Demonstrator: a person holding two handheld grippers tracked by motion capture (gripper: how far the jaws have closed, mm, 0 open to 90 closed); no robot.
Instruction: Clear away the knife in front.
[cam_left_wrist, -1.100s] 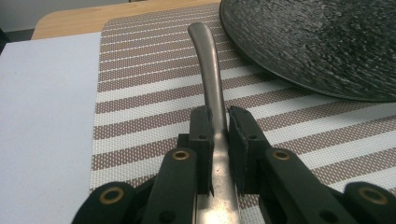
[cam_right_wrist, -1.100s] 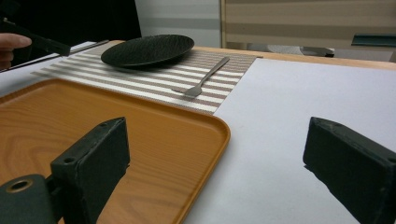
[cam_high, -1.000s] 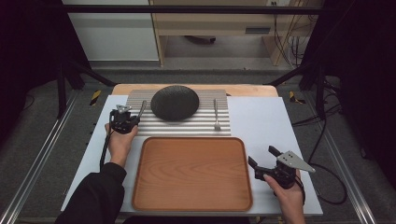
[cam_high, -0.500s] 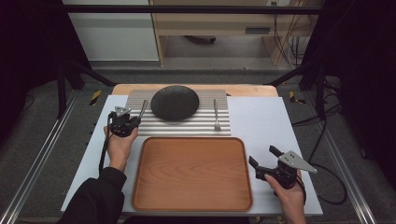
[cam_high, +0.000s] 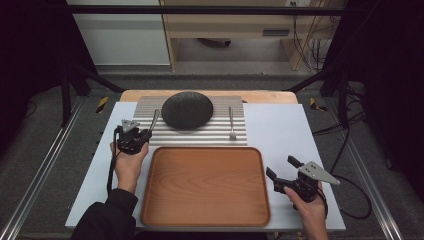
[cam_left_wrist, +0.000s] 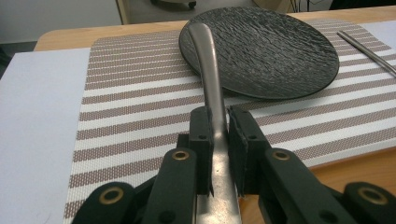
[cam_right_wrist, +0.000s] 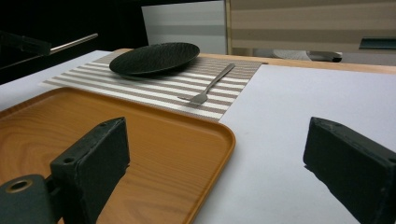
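My left gripper (cam_high: 144, 135) (cam_left_wrist: 217, 126) is shut on the handle of a silver metal utensil (cam_high: 155, 121) (cam_left_wrist: 208, 65), near the left end of the striped placemat (cam_high: 200, 136) (cam_left_wrist: 140, 116). The utensil's rounded free end points toward the black textured plate (cam_high: 187, 110) (cam_left_wrist: 271, 51) and hangs a little above the mat. What lies behind the jaws is hidden. A fork (cam_high: 232, 124) (cam_right_wrist: 210, 86) lies on the mat right of the plate. My right gripper (cam_high: 283, 168) (cam_right_wrist: 219, 154) rests open and empty on the white table, right of the wooden tray (cam_high: 205, 185) (cam_right_wrist: 93, 121).
The empty tray takes up the near middle of the white tabletop (cam_high: 280, 125), with the mat just beyond it. A wooden strip (cam_high: 260, 96) runs along the far table edge. Cables trail off the right side, and metal frame rails (cam_high: 40, 170) flank the table.
My left gripper has drifted slightly toward the near side and risen, carrying the utensil with it. The right gripper has stayed where it was.
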